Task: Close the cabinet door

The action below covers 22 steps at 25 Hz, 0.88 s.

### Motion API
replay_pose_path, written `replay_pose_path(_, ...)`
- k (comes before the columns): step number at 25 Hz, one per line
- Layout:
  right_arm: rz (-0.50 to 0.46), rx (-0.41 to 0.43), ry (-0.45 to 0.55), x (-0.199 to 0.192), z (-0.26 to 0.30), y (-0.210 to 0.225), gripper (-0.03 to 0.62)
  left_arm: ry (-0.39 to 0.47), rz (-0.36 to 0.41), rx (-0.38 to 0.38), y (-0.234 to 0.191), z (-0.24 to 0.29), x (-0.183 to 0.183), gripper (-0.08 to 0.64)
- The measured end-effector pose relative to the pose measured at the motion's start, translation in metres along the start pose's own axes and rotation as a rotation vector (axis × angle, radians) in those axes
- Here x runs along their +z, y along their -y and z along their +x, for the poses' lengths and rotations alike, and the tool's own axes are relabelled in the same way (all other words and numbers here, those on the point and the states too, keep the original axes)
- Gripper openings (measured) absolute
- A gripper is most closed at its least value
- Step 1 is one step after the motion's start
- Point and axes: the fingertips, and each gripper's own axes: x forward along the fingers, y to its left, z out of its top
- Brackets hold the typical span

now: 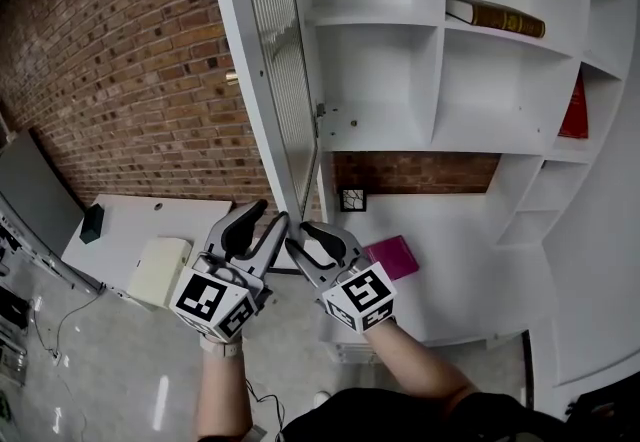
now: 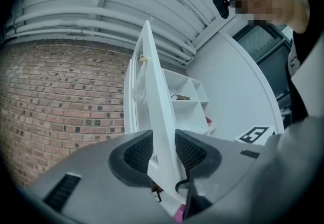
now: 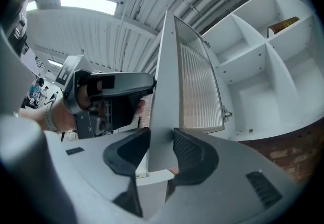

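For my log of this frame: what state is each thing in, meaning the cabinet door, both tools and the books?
cabinet door: open, swung well out from the shelves.
left tool: jaws apart, straddling the door's edge, apparently not clamped.
right tool: closed on the door's edge.
brown book: lying flat on one of the shelves.
red book: standing on end in a right-hand compartment.

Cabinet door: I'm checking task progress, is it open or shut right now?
Open. The cabinet door stands swung out, edge toward the camera, leaving the shelves and a book exposed.
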Motion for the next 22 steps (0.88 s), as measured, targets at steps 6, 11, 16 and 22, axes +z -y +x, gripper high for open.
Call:
replay_pose_path(6, 0.016, -0.005, -0.002, 0.001, -0.014, 0.007, 0.147, 0.013, 0.009, -0.025, 0.014, 0.006, 0.000, 0.130)
replay_pose_path(11, 0.010, -0.018, 0.003, 0.003, -0.028, 0.015, 0.132, 0.010, 0.002, -0.019, 0.024, 0.013, -0.003, 0.130)
replay_pose_path(16, 0.017, -0.023, -0.001, 0.005, -0.044, 0.025, 0.120, 0.008, -0.012, -0.025, 0.037, 0.020, -0.006, 0.130)
replay_pose_path(22, 0.029, -0.047, 0.008, 0.005, -0.068, 0.045, 0.103, -0.003, -0.015, -0.010, 0.053, 0.035, -0.012, 0.130)
